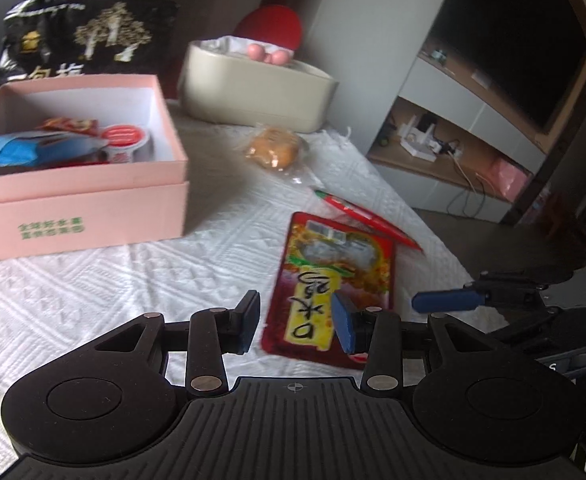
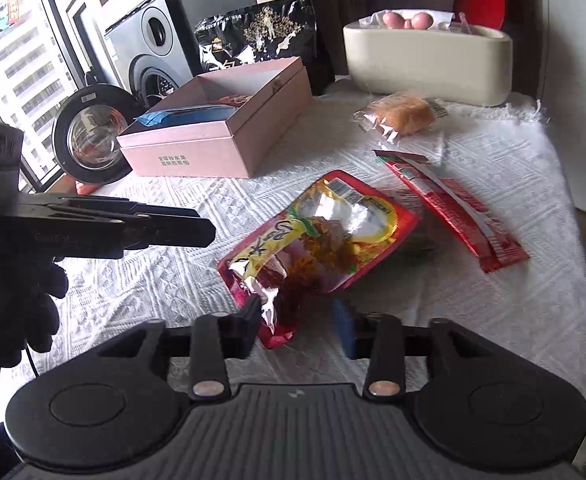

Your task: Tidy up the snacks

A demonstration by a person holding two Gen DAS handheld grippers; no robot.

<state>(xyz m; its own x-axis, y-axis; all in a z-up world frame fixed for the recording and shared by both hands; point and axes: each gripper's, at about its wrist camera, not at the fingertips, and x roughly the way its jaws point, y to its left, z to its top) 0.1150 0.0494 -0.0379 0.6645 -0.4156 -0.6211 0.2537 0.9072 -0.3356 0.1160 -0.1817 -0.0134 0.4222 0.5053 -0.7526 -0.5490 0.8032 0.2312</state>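
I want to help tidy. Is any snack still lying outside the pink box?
Yes. Three snacks lie loose on the cloth beside the pink box: a bun, a red stick pack and a red pouch, its near end lifted.

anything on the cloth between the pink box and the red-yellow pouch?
No, bare white cloth between the pink box and the pouch. Both wrist views show it; the left gripper hangs over part of that stretch in the right view.

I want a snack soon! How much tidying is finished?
Done: blue packet, cup in the pink box. In hand: right gripper's open fingers straddle the red-yellow pouch, no grip yet. Left: that pouch, the long red packet and the wrapped bun, on the cloth.
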